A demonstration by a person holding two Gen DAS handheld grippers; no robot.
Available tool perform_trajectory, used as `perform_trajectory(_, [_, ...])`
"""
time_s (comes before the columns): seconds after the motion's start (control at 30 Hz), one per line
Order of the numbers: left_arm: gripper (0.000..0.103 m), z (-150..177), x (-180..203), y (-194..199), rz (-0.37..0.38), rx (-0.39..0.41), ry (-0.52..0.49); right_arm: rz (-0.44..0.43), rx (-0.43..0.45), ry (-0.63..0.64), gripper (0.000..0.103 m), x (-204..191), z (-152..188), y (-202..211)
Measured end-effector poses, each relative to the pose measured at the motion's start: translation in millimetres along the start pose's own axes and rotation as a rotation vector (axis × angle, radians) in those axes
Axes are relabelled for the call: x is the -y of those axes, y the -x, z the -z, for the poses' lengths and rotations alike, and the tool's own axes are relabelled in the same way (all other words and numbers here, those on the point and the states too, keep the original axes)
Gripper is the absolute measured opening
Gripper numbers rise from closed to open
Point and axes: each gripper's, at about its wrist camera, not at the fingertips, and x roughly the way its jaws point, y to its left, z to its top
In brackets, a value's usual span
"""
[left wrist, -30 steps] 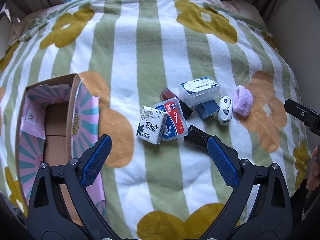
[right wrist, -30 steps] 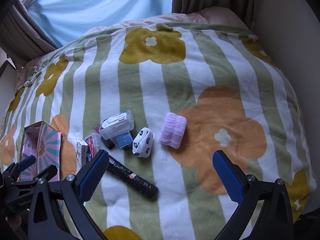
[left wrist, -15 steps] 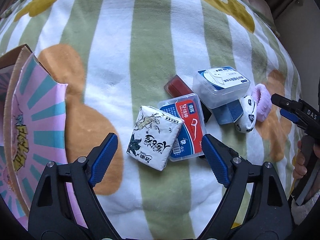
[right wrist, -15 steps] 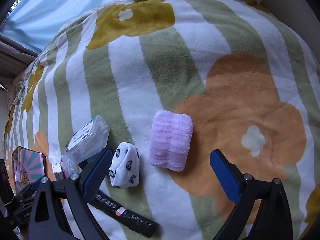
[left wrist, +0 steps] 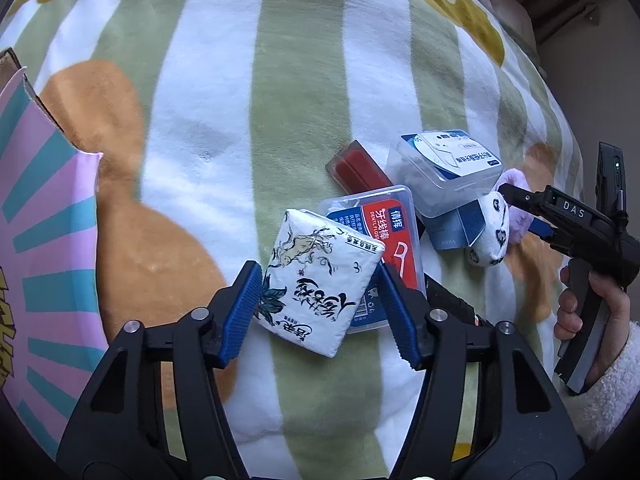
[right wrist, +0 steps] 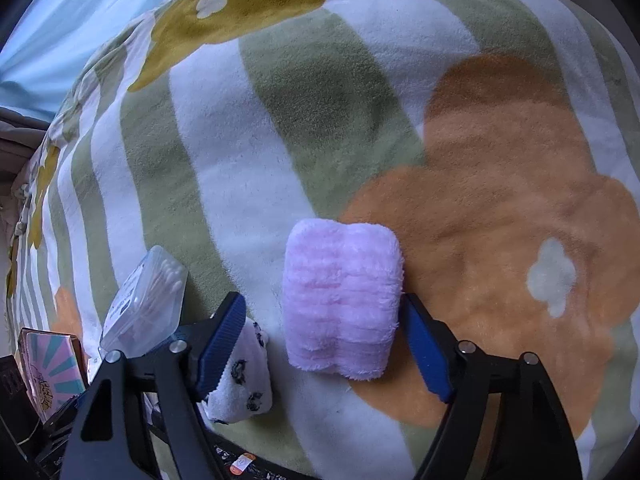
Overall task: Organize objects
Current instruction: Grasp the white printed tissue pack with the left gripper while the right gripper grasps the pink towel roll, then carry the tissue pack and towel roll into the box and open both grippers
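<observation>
A white tissue pack [left wrist: 320,280] with ink drawings lies on the striped flowered blanket [left wrist: 208,128], partly over a red-and-blue floss box [left wrist: 394,232]. My left gripper [left wrist: 319,269] straddles the pack. Its jaws are closing and the blue pads stand close to the pack's two sides. A rolled pink towel [right wrist: 340,300] lies between the closing jaws of my right gripper [right wrist: 322,300]. The right pad is at the towel's edge and the left pad is still a gap away. In the left wrist view the right gripper [left wrist: 520,208] is held by a hand [left wrist: 580,304] over the towel.
A white patterned sock [right wrist: 244,376] lies just left of the towel. A clear swab box [left wrist: 452,168], a red case [left wrist: 356,168], a small blue box [left wrist: 456,228] and a black tube [left wrist: 452,304] crowd around the floss box. An open cardboard box [left wrist: 44,240] with pink-teal lining stands at the left.
Both grippers came down close over the blanket. The left jaws narrowed around the tissue pack and the right jaws narrowed around the pink towel.
</observation>
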Motion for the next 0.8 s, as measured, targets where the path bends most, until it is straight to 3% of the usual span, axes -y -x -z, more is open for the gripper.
perform_trajectory(0.23, [0.050, 2, 5, 0, -0.024, 0.018, -0.008, 0.062, -0.026, -0.016, 0.043, -1, 4, -8])
perform_trajectory(0.5, [0.049, 2, 9, 9, -0.041, 0.027, -0.017, 0.066, -0.011, -0.016, 0.042, -5, 13, 4])
perform_trajectory(0.8, [0.049, 0, 30, 59, -0.066, 0.081, -0.028, 0.066, 0.045, 0.063, 0.042, -30, 26, 55])
